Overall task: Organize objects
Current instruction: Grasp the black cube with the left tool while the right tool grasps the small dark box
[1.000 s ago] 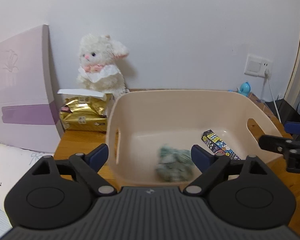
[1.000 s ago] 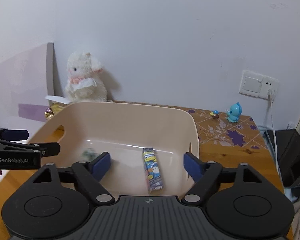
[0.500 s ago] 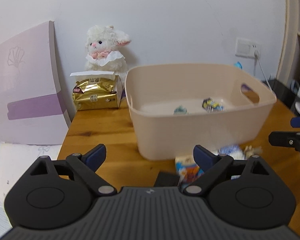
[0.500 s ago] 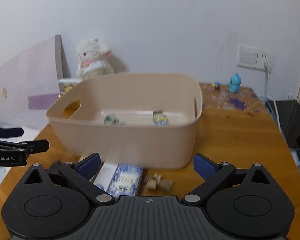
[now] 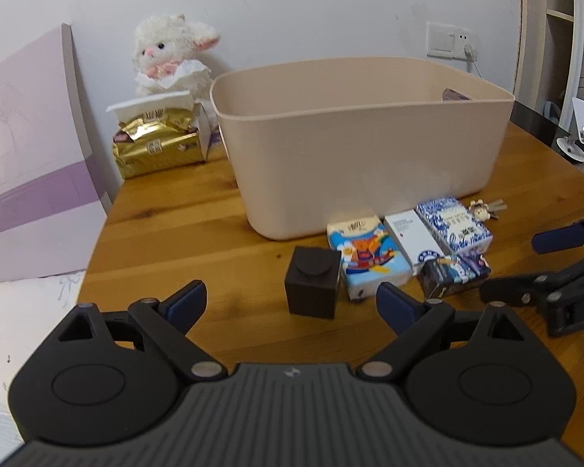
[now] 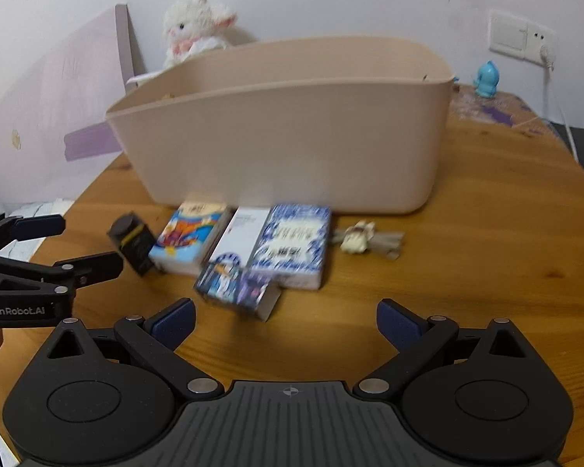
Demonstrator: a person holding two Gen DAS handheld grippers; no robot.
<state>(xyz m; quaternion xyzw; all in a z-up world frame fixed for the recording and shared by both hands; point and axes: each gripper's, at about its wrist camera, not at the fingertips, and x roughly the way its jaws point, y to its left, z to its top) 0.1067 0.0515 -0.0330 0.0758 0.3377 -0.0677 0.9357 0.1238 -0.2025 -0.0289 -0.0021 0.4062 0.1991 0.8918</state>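
Both grippers, left (image 5: 292, 303) and right (image 6: 286, 321), jaws spread, have dropped from bin (image 5: 362, 163) to 5 boxes ahead: next pick pending.

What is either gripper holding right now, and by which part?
Nothing. The left gripper and the right gripper are both open with empty jaws, above the wooden table short of the small boxes beside the beige bin.

White plush lamb (image 5: 171, 52) against wall, behind gold tissue pack (image 5: 157, 142). Pink-purple board (image 5: 31, 163) leaning at left. Wall socket (image 5: 449, 41) with plug. Blue figurine (image 6: 486, 79) on wooden table (image 5: 183, 214), far right.
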